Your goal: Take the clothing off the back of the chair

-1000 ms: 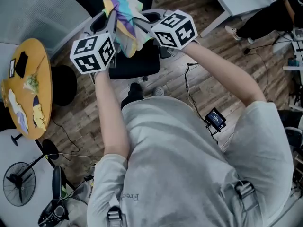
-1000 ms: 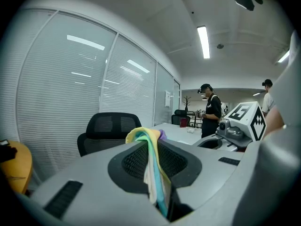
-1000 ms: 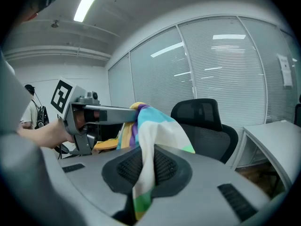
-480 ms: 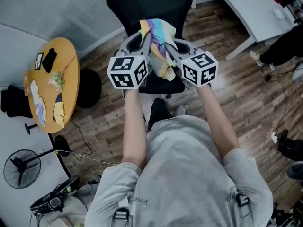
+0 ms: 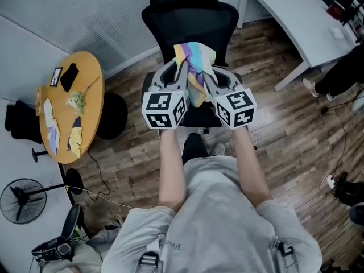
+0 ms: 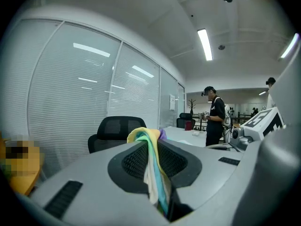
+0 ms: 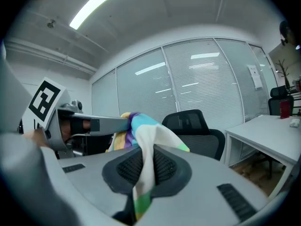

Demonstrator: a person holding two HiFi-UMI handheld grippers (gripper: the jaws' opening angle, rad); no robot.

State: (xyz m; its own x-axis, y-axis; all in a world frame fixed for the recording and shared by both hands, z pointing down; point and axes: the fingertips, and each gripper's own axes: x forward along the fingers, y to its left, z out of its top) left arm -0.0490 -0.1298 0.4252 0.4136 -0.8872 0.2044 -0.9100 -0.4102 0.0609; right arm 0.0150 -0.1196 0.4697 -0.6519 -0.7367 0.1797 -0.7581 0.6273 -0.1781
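Near the chair (image 5: 187,16), clothing (image 5: 196,56) in left tool (image 5: 181,71), right tool (image 5: 207,75)

Upside-down partial print "Fre" on grey shirt (image 5: 222,209); rest cut off. Nothing else legible.

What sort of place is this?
Probably an office: a black office chair, a white desk and glass walls with blinds.

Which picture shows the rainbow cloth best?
The head view: most of the rainbow cloth shows there, bunched up, with the black chair behind it. The left and right gripper views each show only a close piece pinched between the jaws.
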